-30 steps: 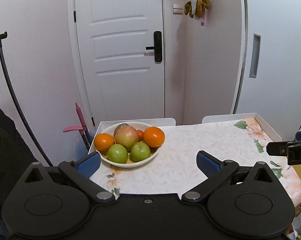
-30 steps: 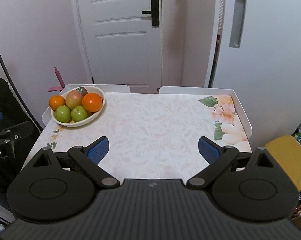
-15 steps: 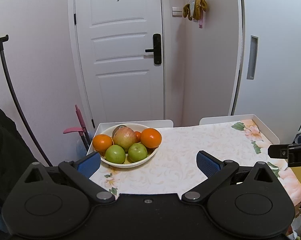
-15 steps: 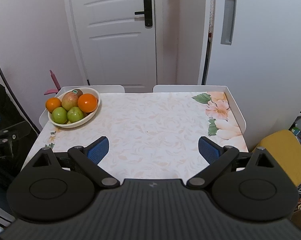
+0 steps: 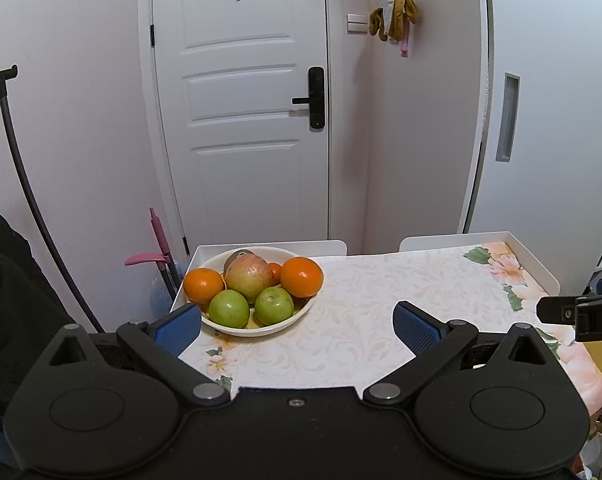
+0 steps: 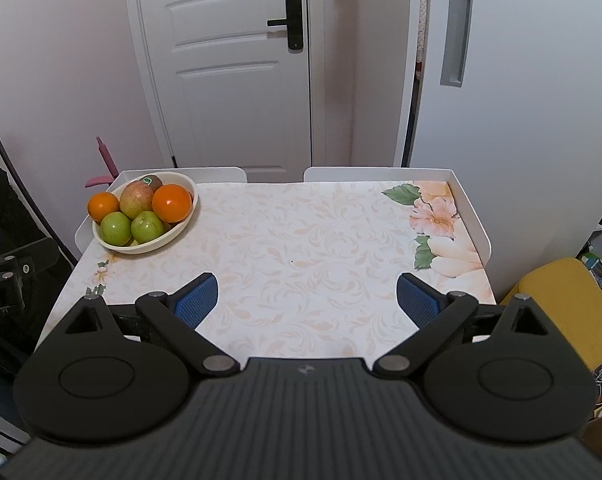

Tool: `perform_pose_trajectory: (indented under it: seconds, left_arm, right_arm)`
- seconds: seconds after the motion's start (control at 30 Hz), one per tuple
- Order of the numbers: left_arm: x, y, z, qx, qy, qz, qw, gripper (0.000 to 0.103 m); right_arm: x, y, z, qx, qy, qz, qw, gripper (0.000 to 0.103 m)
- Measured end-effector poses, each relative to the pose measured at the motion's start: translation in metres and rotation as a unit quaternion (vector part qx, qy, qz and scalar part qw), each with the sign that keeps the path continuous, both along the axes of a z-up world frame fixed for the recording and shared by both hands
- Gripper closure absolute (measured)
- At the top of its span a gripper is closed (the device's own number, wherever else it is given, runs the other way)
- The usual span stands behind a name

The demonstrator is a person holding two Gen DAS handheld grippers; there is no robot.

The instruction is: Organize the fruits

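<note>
A cream bowl (image 5: 261, 327) sits at the table's far left corner, also in the right wrist view (image 6: 149, 246). It holds two oranges (image 5: 302, 277), two green apples (image 5: 229, 308), a red-yellow apple (image 5: 249, 277) and a kiwi (image 6: 152, 181) at the back. My left gripper (image 5: 297, 326) is open and empty, just in front of the bowl above the near table edge. My right gripper (image 6: 307, 300) is open and empty, over the table's near middle, well right of the bowl.
The table (image 6: 301, 248) has a floral cloth and raised white rims at the back and right. A white door (image 5: 241, 120) stands behind. A yellow chair (image 6: 561, 312) is at the right. A black stand pole (image 5: 17, 168) is at the left.
Both grippers have pulled back and risen slightly; the bowl and table look a little smaller and lower in view. Jaws stay open. The fruit has not moved.
</note>
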State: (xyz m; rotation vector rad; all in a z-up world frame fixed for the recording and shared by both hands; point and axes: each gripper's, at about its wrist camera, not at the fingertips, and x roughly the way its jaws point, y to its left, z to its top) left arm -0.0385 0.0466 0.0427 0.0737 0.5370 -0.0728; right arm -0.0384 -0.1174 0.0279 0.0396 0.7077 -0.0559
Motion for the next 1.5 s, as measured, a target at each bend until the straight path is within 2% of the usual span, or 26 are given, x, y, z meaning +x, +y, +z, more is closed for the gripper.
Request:
perform_pose_trajectory:
  seconds: [1.5]
  left_arm:
    - [0.0069, 0.0072, -0.0019, -0.007, 0.002, 0.002, 1.0000, 0.000]
  right_arm:
    - [0.0050, 0.0010, -0.0016, 0.000, 0.006, -0.002, 1.000, 0.000]
